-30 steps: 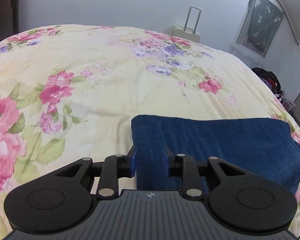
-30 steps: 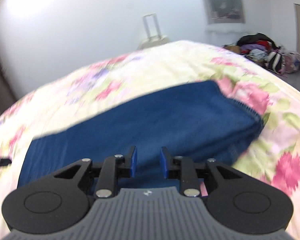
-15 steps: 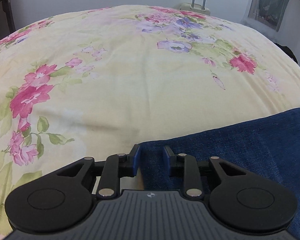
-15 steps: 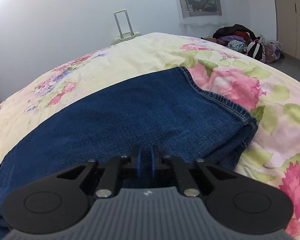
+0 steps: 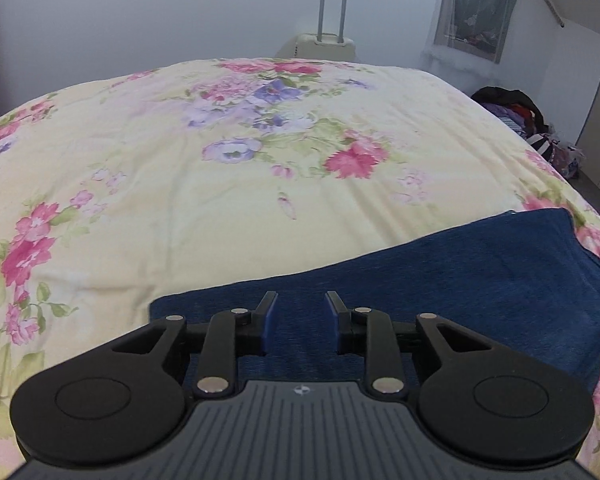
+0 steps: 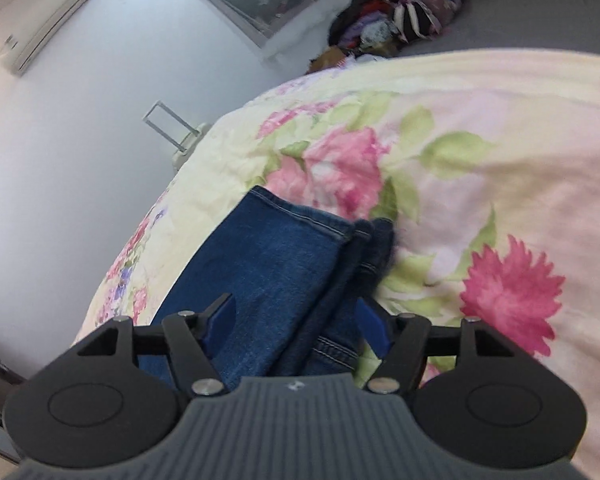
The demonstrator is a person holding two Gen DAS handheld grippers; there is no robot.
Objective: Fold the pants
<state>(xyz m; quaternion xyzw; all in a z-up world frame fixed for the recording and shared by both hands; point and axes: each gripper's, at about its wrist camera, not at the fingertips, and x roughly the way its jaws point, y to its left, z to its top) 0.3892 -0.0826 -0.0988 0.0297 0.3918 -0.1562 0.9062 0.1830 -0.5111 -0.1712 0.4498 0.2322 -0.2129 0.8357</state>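
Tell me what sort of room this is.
Most likely a bedroom: the folded jeans lie on a bed with a floral quilt, a suitcase stands by the wall, and clothes are heaped on the floor.

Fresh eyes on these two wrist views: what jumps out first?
The folded blue jeans stand out, lying on the near right part of the bed's floral quilt, with stacked hems showing in the right wrist view. Both grippers are open above the denim: the left gripper near its left end, the right gripper tilted over the hem end. A cream suitcase stands behind the bed.
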